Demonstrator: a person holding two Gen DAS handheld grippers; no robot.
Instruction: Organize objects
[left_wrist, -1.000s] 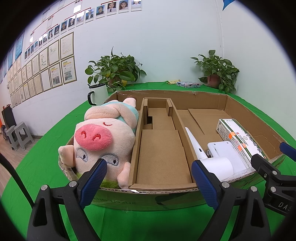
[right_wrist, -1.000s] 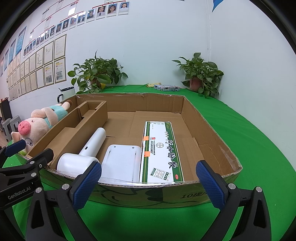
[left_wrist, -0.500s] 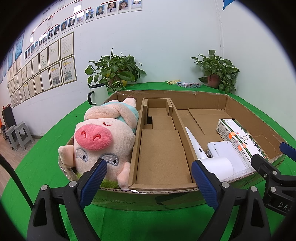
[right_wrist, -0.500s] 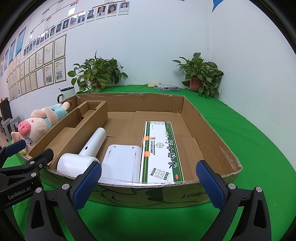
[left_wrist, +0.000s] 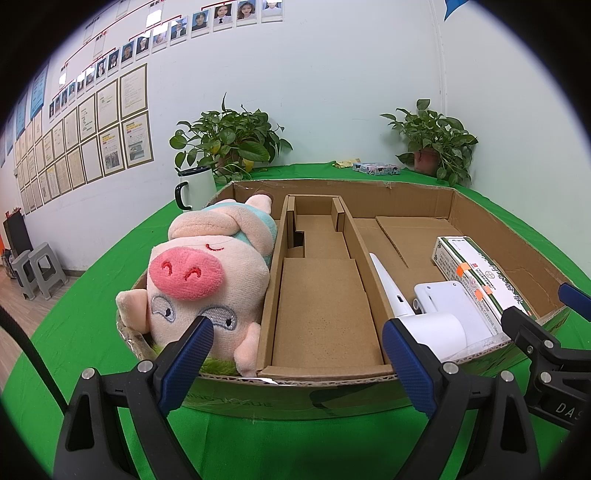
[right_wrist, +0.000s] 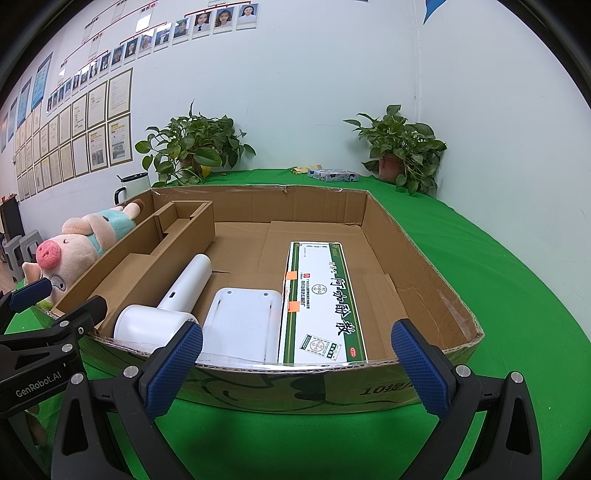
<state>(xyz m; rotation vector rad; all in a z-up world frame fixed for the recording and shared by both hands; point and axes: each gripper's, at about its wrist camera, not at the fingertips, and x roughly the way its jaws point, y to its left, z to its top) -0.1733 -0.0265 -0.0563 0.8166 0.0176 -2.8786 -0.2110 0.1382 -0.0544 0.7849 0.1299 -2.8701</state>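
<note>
A shallow cardboard box (left_wrist: 469, 206) (right_wrist: 424, 254) lies on the green table. In its left part rests a pink plush pig (left_wrist: 203, 273) (right_wrist: 74, 243). A cardboard divider insert (left_wrist: 321, 295) (right_wrist: 147, 254) fills the middle. To the right lie a white handheld device (left_wrist: 424, 317) (right_wrist: 177, 295), a white flat piece (right_wrist: 243, 321) and a green-and-white medicine carton (left_wrist: 476, 273) (right_wrist: 321, 299). My left gripper (left_wrist: 295, 354) hangs open in front of the box's near wall, holding nothing. My right gripper (right_wrist: 295, 358) is open too, in front of the box's right half.
A white mug with a black handle (left_wrist: 194, 186) stands behind the box at the left. Two potted plants (left_wrist: 229, 144) (left_wrist: 436, 144) and a small patterned box (left_wrist: 375, 168) sit at the table's back by the wall. Grey stools (left_wrist: 33, 269) stand on the floor at left.
</note>
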